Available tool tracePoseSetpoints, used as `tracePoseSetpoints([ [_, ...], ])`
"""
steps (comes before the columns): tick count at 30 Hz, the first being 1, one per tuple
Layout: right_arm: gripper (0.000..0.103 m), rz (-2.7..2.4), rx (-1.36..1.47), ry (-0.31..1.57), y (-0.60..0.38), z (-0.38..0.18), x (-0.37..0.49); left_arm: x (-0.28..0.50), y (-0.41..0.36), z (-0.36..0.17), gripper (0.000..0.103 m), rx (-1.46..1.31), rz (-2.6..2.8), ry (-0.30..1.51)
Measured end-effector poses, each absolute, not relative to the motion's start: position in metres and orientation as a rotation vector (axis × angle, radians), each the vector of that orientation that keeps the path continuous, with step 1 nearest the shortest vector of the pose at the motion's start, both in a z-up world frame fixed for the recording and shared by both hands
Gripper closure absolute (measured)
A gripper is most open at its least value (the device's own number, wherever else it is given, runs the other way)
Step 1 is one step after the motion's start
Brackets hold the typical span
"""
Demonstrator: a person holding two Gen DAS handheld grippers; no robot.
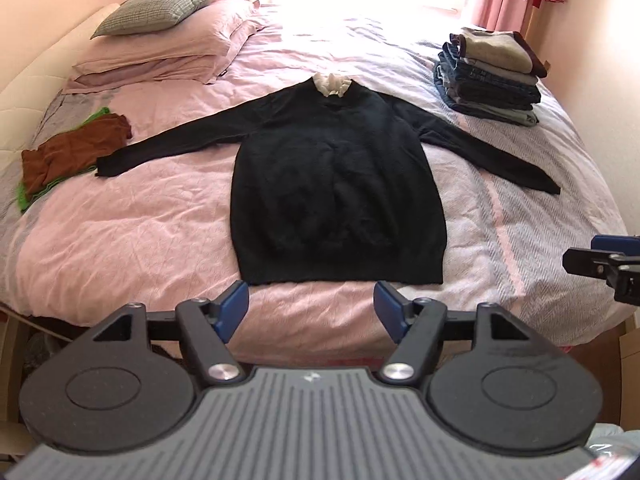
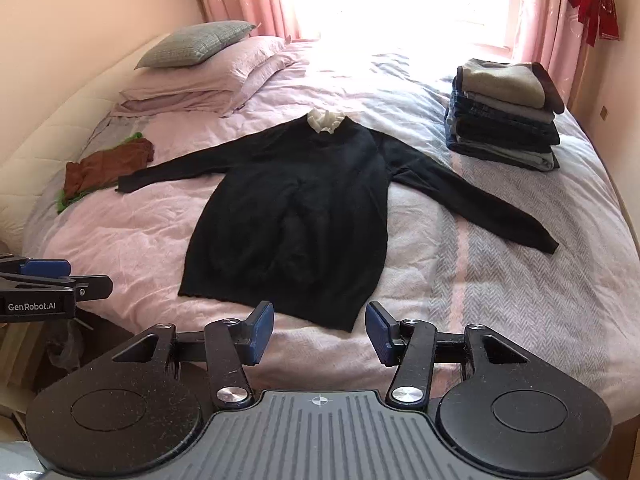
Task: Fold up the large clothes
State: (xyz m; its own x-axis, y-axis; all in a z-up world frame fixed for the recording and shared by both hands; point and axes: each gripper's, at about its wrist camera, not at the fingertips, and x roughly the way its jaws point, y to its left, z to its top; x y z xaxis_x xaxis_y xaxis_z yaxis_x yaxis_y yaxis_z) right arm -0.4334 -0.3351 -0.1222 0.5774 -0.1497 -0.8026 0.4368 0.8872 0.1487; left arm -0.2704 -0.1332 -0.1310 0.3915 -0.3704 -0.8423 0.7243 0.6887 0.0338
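left wrist view: we see the black sweater flat on the pink bedspread, ahead of and below both tools, hem nearest us, collar far.
long axis: we read it from hem to the white ruffled collar, straight away from the grippers; sleeves go out sideways across the bed.
left sleeve: cuff ends just beside the brown garment, well apart from the left gripper.
right sleeve: cuff lies toward the striped side of the cover, angled down and out.
nearer hand: we judge each sleeve belongs to its own side; the right gripper is nearer the right cuff, the left gripper nearer the left hem corner.
left gripper state: jaws spread, nothing between the blue pads, clear of the cloth.
right gripper state: jaws spread too, empty, hanging above the hem's right corner, not touching as far as we can tell.
sweater look: dark knit, mostly smooth, shallow wrinkles down the middle, sleeves fully out, no fold made yet.
other stuff: folded clothes stack far right, pillows far left, both apart from the sweater.
next move, our guess: pick a sleeve or side edge and bring it in across the body.
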Motion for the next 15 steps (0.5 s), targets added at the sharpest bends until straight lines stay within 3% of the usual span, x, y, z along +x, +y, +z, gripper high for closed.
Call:
tracePoseSetpoints([
  [15,0.055,-0.336,0.372,0.933,-0.318,-0.129,-0.451,-0.283,-0.116,-0.131,0.037,0.458,-0.711,0.942],
])
